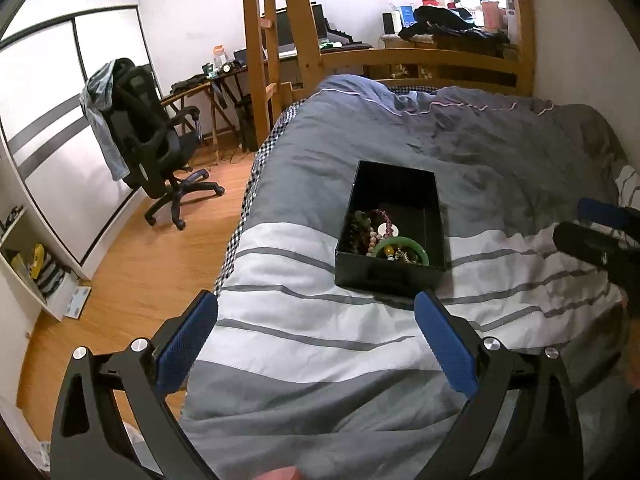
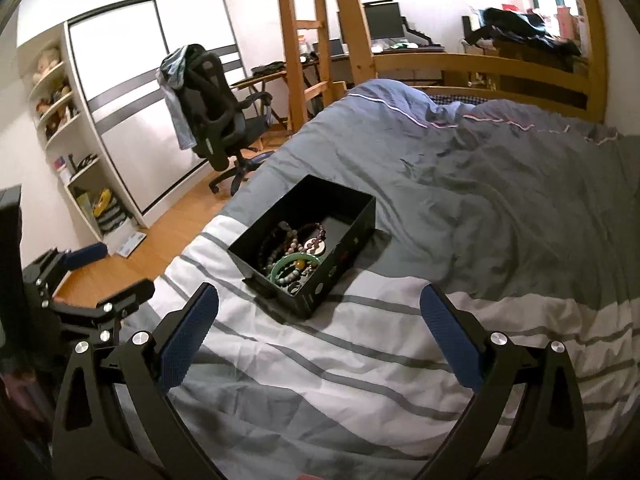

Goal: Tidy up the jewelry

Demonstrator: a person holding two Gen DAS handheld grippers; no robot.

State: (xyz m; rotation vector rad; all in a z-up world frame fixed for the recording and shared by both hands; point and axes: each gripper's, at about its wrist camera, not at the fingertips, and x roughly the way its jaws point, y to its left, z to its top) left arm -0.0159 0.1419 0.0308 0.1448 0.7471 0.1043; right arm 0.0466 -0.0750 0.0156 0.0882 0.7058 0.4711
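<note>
A black open box (image 1: pixel 362 276) sits on the striped grey and white duvet; it also shows in the right wrist view (image 2: pixel 340 276). Inside lie a green bangle (image 1: pixel 420 249), bead bracelets (image 1: pixel 370 228) and a white round pendant (image 1: pixel 387 229). The same bangle (image 2: pixel 280 266) and beads (image 2: pixel 294 240) show in the right wrist view. My left gripper (image 1: pixel 316 308) is open and empty, just in front of the box. My right gripper (image 2: pixel 320 300) is open and empty, just short of the box's near corner. The right gripper (image 1: pixel 600 232) also shows at the left view's right edge.
The bed's duvet (image 1: pixel 480 152) stretches back to a wooden bed frame (image 1: pixel 420 60). A black office chair (image 1: pixel 152 140) stands on the wood floor at the left. A white shelf unit (image 2: pixel 68 128) and wardrobe stand by the wall. The left gripper (image 2: pixel 84 280) shows at the right view's left.
</note>
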